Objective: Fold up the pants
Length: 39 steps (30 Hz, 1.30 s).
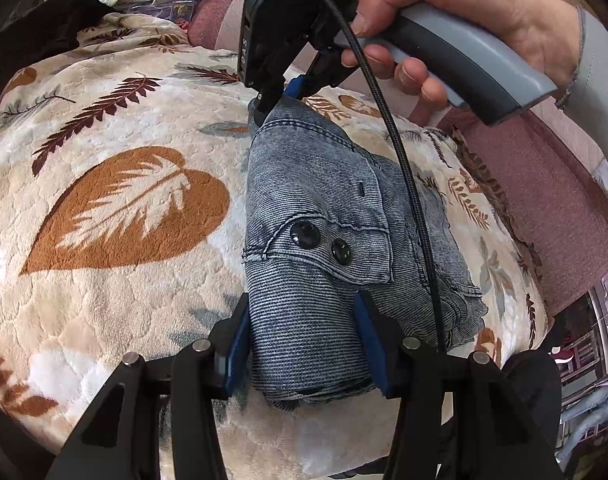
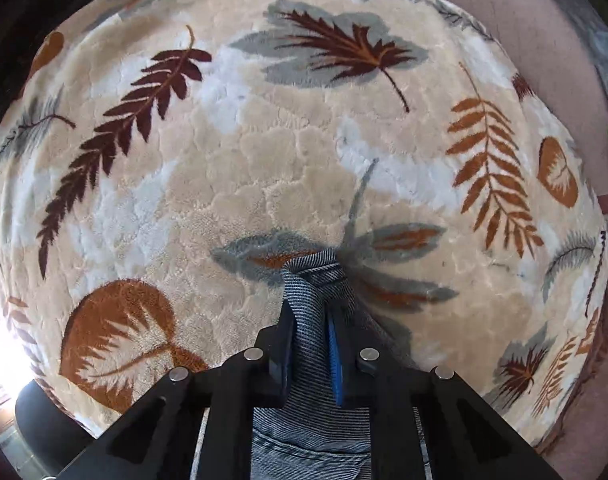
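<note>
Soft, even daylight fills both fisheye views, sharp at centre. Straight lines bow and corners go black at the edges. Glare blows out the right wrist view's lower left, beside the leaf-print blanket [image 2: 264, 160].

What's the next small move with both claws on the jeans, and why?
Probably carry the far end toward the near one. The right claw pinches the far end of the jeans, the left claw clamps the near fold, and the bundle lies long on the blanket.
</note>
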Tool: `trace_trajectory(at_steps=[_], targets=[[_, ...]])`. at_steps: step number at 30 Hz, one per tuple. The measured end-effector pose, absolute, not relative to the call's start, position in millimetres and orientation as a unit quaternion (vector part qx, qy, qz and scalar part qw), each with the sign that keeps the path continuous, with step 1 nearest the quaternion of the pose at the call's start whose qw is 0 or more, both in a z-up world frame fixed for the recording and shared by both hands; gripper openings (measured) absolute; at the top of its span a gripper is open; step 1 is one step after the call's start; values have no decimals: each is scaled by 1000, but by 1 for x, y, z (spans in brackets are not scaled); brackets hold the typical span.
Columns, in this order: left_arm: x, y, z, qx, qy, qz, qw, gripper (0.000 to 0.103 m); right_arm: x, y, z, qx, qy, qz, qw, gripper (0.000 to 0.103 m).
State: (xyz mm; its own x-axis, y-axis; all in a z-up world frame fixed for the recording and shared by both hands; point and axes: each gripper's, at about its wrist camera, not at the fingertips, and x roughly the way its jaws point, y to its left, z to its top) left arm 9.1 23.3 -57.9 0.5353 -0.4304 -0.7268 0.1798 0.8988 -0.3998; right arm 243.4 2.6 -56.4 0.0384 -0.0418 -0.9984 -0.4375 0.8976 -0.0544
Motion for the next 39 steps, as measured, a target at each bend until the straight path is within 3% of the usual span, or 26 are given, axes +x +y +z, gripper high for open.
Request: trace_trajectory(at_steps=[3, 10, 16, 19, 21, 23, 26, 27, 29, 30, 33, 35, 36, 37, 38, 39], targets=[[8, 22, -57, -136, 447, -175, 866, 52, 246, -19, -43, -149, 644, 115, 742, 9], [9, 24, -59, -143, 449, -174, 865, 53, 247, -99, -2, 9, 565, 48, 823, 11], [7, 24, -57, -141, 445, -169, 868, 54, 167, -128, -6, 113, 591, 144, 786, 11], [6, 25, -57, -147, 442, -164, 870, 61, 139, -165, -56, 106, 627, 86, 767, 11], [4, 30, -54, -158, 443, -160, 868, 66, 125, -191, -76, 176, 614, 103, 763, 9], [-1, 36, -45, -157, 426, -156, 877, 66, 115, -200, -62, 207, 599, 104, 767, 11], [-8, 48, -25, -164, 382, -141, 898, 72, 91, -195, -33, 165, 560, 111, 804, 12], [-8, 51, -20, -170, 373, -137, 902, 74, 82, -194, -32, 163, 555, 121, 807, 15], [-3, 52, -17, -174, 375, -129, 902, 80, 70, -195, -54, 147, 586, 113, 789, 34], [2, 49, -21, -170, 390, -130, 896, 80, 67, -200, -67, 157, 587, 118, 785, 37], [13, 26, -48, -116, 458, -134, 871, 80, 55, -220, -58, 213, 561, 116, 791, 37], [9, 20, -58, -100, 459, -127, 874, 80, 41, -226, -42, 221, 537, 116, 806, 37], [7, 21, -57, -100, 453, -124, 877, 80, 32, -226, -37, 215, 523, 122, 815, 41], [7, 20, -55, -98, 455, -122, 876, 80, 24, -224, -39, 201, 523, 122, 819, 59], [8, 20, -53, -98, 457, -121, 876, 80, 17, -218, -50, 170, 542, 113, 815, 68], [8, 20, -50, -98, 457, -119, 876, 80, 12, -214, -66, 136, 569, 98, 805, 72]])
